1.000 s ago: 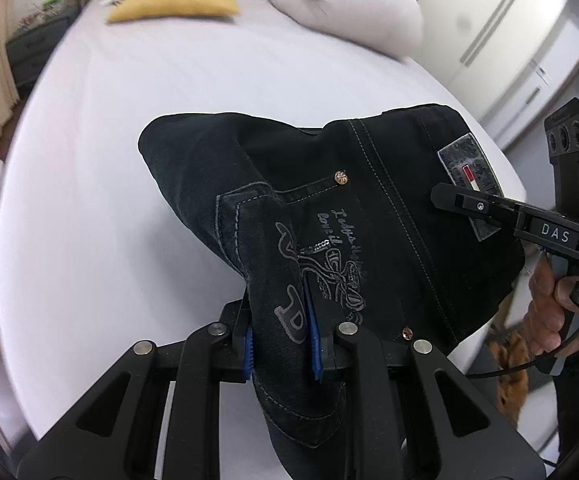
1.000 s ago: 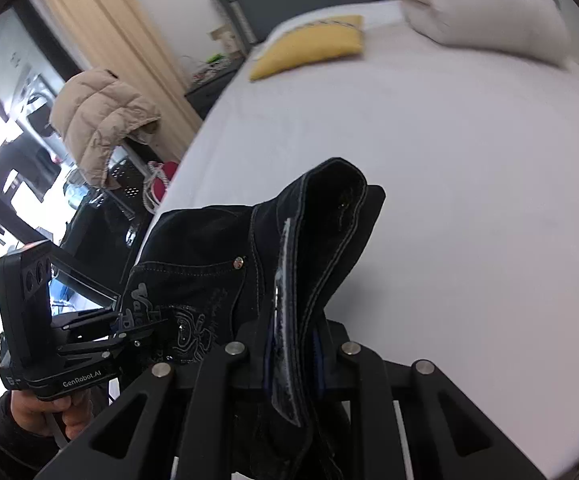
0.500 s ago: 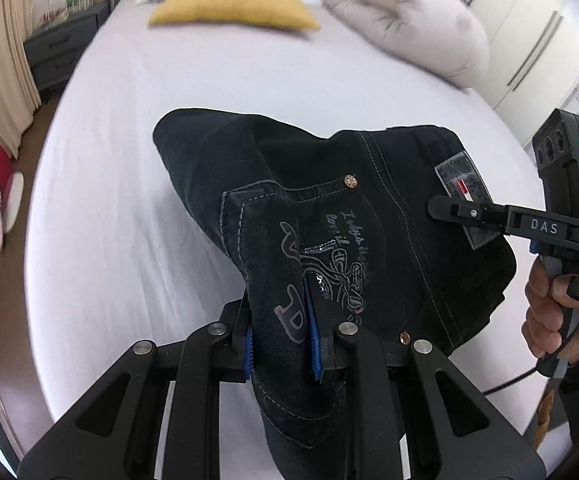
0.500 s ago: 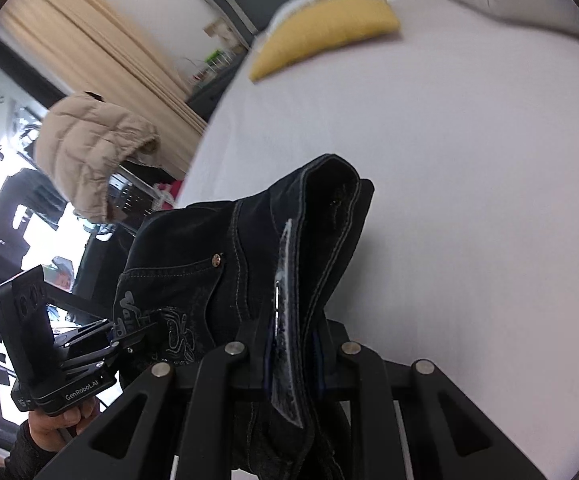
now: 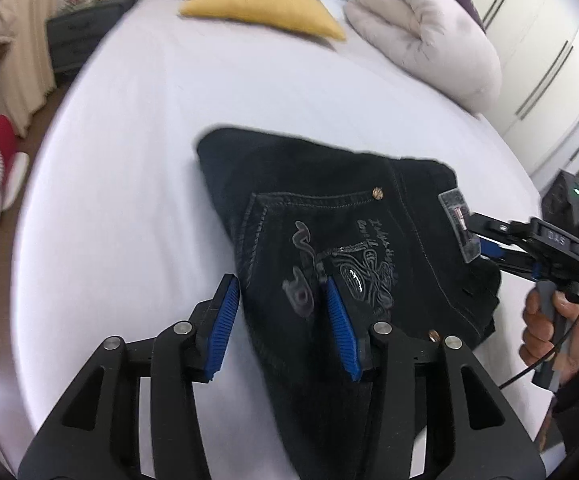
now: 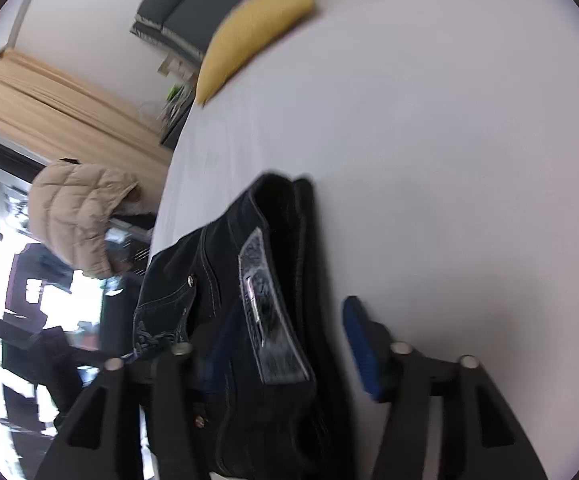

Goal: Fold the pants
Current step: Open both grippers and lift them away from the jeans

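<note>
White bed, pillows at its head: we log folded black pants lying near its foot edge. Our left gripper gapes around the near corner; our right gripper, likewise spread, straddles the waistband. Both equally near.

The pants are black matt denim with pale stitching, brassy metal rivets and a shiny grey waistband patch. They lie on a smooth, matt white bed sheet. Beyond the pants, the yellow cushion looks like soft cloth. The left gripper is matt black plastic with ribbed blue pads and silvery screws.
</note>
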A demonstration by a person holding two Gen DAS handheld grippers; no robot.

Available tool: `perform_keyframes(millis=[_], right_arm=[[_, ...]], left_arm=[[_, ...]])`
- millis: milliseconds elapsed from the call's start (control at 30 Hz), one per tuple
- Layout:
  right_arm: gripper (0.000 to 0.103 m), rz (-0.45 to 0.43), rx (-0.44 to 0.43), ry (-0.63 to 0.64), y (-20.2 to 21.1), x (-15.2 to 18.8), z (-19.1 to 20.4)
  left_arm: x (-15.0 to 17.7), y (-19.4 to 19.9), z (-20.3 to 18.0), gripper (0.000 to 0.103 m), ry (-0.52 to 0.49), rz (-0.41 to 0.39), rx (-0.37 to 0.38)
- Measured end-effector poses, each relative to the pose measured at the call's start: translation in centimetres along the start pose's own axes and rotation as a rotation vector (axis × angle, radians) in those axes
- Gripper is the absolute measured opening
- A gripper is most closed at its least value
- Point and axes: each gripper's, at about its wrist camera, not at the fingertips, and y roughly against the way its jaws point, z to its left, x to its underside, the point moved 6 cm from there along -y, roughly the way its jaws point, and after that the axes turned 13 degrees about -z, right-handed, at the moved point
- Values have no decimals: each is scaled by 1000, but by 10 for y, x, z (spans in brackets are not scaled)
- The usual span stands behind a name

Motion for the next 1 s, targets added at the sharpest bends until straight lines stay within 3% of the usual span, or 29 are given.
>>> perform_keyframes(millis=[33, 100, 167, 200, 267, 300, 333, 433, 533, 700, 833, 1000], right_arm=[[62, -26, 17, 11, 11, -1, 1], [62, -97, 63, 44, 42, -5, 9], [63, -191, 79, 117, 77, -9, 29], [66, -257, 96, 172, 101, -11, 44], [76, -394, 113, 275, 144, -16, 76], [88, -482, 116, 328, 171, -17, 96], [103, -553, 117, 366, 192, -18, 111], [103, -768, 119, 466, 259, -16, 163], [103, -888, 109, 554, 314, -9, 199], [103, -921, 69, 593, 362, 14, 241], [103, -830, 139, 582, 362, 38, 247], [103, -716, 227, 568, 359, 79, 233]], left_arm=[[-1, 17, -1, 61, -7, -33, -9], [1, 54, -14, 73, -56, -113, -59], [-9, 102, -34, 76, -177, -243, -152], [-15, 122, -44, 80, -217, -298, -188], [-26, 172, -66, 99, -270, -423, -255], [-26, 200, -74, 103, -283, -483, -283], [-26, 231, -83, 103, -291, -544, -312], [-39, 288, -113, 103, -259, -643, -388], [-33, 337, -129, 103, -228, -701, -442], [-18, 374, -143, 103, -174, -633, -442], [7, 407, -153, 103, -162, -575, -429], [47, 414, -158, 103, -118, -470, -377]])
